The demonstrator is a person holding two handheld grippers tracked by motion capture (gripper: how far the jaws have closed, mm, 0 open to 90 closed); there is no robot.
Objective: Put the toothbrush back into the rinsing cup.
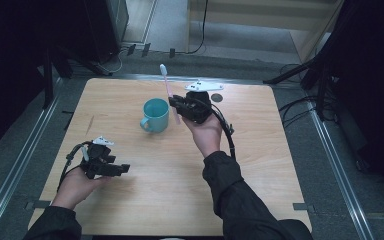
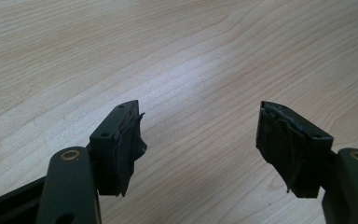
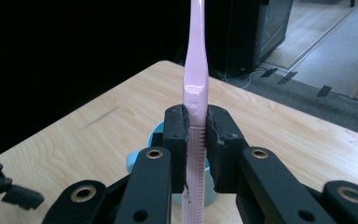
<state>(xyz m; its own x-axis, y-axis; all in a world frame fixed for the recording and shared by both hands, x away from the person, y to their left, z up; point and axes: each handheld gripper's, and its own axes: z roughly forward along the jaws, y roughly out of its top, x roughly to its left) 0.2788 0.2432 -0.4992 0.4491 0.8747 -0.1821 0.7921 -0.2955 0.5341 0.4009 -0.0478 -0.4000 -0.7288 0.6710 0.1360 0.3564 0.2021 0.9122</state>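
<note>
Wood table (image 1: 170, 200), grey floor (image 1: 330, 165), cables (image 1: 295, 107), dark stands (image 1: 325, 75)

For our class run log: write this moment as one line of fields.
right gripper: shut on pink plastic toothbrush, upright beside teal ceramic mug | left gripper: open, empty, over light wooden table

We looked for any writing in the three views and found none that we could read. The pink toothbrush (image 3: 196, 88) carried no brand that we could make out — its handle showed only a shine and ribs. The teal mug (image 1: 155, 114) was plain, and the wooden table (image 1: 260, 150) had only its grain. The grey plate (image 1: 203, 86) on the right gripper was too small to tell.
</note>
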